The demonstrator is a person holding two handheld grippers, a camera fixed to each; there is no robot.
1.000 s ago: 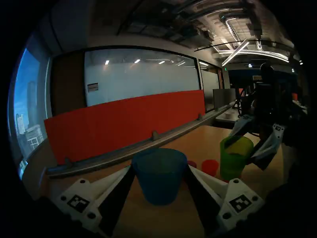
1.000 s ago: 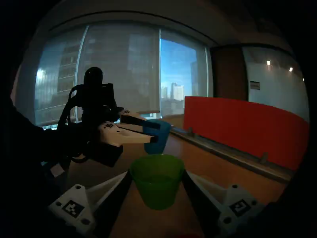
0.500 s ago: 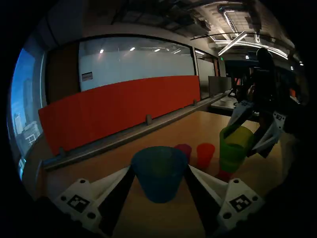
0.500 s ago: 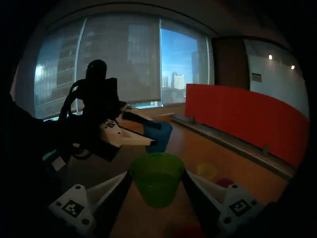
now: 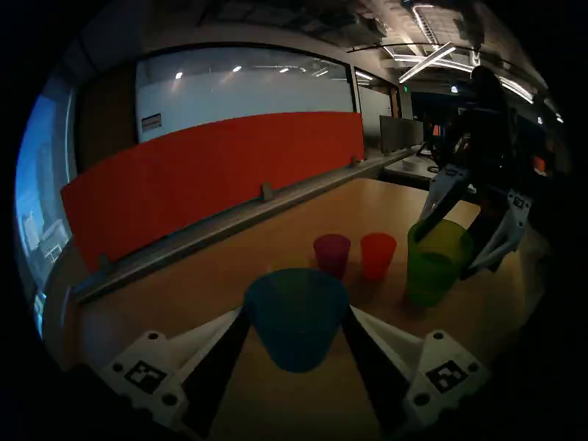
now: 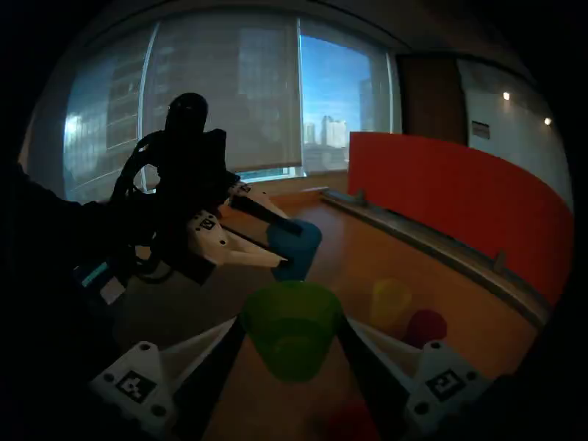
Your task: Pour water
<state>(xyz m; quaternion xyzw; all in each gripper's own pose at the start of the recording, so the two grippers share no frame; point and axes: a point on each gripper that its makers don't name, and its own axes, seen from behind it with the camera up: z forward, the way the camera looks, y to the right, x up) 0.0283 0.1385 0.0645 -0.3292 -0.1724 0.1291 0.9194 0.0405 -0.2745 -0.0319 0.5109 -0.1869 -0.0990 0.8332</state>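
Observation:
My left gripper (image 5: 296,314) is shut on a blue cup (image 5: 296,331), held upright above the wooden table (image 5: 242,257). To its right, my right gripper (image 5: 450,246) is shut on a translucent green cup (image 5: 434,266), low over the table. In the right gripper view that green cup (image 6: 292,334) sits upright between my right gripper's (image 6: 292,320) fingers. Just beyond it, the left gripper (image 6: 289,244) holds the blue cup (image 6: 298,253), tilted. I cannot tell whether either cup holds water.
A maroon cup (image 5: 332,253) and a red-orange cup (image 5: 378,253) stand on the table between the two held cups. A red partition (image 5: 213,173) on a metal rail runs along the far edge. Large windows (image 6: 242,110) are behind the left gripper.
Both views have tipped downward, and more of the table shows. The small cups have come fully into view. Both grippers still hold their cups, and the green cup sits lower.

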